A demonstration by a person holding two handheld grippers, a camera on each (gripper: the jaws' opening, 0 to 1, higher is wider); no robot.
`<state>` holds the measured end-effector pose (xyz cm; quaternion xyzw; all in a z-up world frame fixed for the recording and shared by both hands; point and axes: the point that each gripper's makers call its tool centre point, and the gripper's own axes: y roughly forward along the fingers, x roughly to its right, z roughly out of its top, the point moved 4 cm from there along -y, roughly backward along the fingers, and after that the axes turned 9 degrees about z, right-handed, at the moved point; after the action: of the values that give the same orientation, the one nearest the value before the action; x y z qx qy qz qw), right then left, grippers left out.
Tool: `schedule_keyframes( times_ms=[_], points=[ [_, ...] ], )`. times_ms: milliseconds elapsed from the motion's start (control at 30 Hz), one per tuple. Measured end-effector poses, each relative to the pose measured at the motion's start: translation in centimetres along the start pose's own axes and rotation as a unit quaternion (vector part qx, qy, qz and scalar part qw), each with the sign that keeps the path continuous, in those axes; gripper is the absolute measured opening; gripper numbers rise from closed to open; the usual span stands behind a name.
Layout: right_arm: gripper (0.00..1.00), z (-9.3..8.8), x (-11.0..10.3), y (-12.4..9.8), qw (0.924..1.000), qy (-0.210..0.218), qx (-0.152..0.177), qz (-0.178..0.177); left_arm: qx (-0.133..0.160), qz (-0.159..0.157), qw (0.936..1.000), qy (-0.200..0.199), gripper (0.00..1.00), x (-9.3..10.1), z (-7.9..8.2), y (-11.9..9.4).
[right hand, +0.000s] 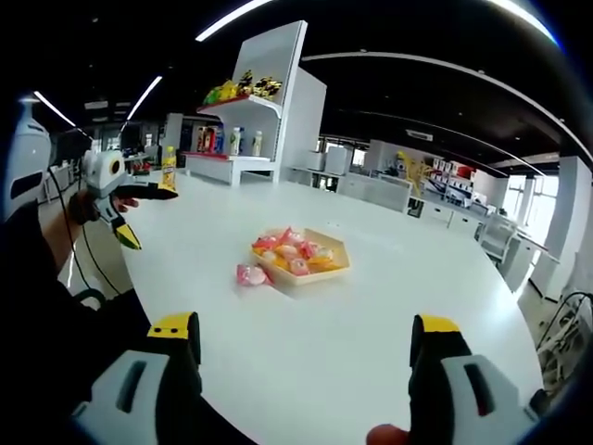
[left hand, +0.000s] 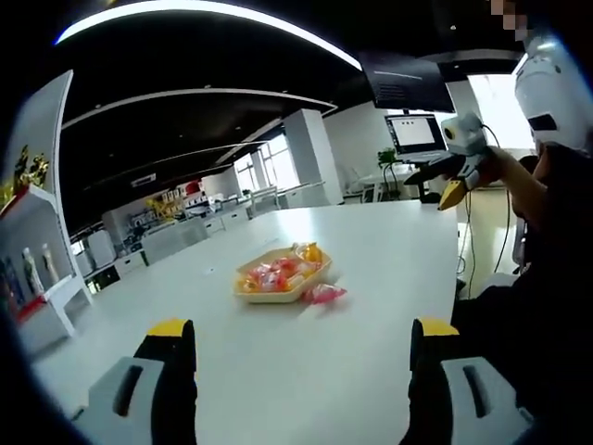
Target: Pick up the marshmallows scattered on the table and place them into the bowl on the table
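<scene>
On the white worktop (left hand: 371,241) the yellow bowl (left hand: 248,289) already holds several wrapped marshmallows, and one pink marshmallow (left hand: 324,294) lies just outside, touching or nearly touching its rim. Both grippers hover well back: the left gripper (left hand: 301,348) and right gripper (right hand: 306,343) each have their fingers wide apart, empty. Risk, as I judge it: closing on that marshmallow so close to the rim could nudge the light bowl, or the slick wrapper could slip free.

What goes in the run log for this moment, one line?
left gripper open, empty | right gripper open, empty | bowl holds marshmallows | one marshmallow on table beside bowl
</scene>
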<state>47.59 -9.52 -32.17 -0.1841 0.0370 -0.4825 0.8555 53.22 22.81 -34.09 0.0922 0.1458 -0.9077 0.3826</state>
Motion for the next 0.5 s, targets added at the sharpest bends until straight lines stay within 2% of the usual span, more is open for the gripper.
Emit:
schedule_keyframes(
  times_ms=[200, 500],
  points=[
    [0.91, -0.7, -0.5, 1.1, 0.9999, 0.007, -0.006, 0.012, -0.001, -0.001, 1.0000, 0.007, 0.95, 0.2, -0.1, -0.1],
    [0.90, -1.6, -2.1, 4.3, 0.9982, 0.019, -0.013, 0.055, 0.005, 0.017, 0.9998, 0.008, 0.95, -0.5, 0.0, -0.3]
  ],
)
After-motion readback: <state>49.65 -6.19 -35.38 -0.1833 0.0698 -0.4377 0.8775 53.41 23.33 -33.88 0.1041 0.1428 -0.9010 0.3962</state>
